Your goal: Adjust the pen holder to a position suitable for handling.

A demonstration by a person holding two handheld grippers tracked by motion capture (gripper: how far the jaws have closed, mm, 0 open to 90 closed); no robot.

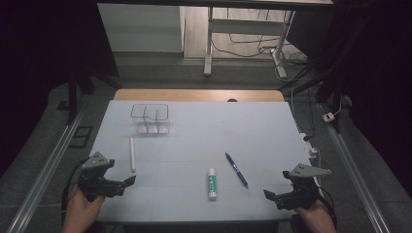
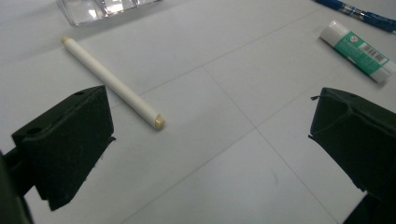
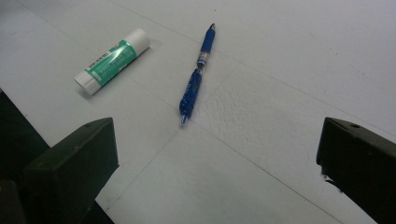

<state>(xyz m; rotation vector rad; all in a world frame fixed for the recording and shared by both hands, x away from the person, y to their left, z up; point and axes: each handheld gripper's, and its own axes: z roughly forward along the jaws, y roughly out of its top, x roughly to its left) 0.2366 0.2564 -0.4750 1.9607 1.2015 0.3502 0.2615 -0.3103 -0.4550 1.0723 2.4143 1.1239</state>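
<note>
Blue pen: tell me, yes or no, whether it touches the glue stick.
No, the blue pen lies apart from the glue stick, with bare table between them.

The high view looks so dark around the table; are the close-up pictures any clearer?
High view: table evenly lit, room black at both sides, clear box faint. Left gripper view: white stick sharp, near jaws soft. Right gripper view: pen crisp, no glare.
</note>
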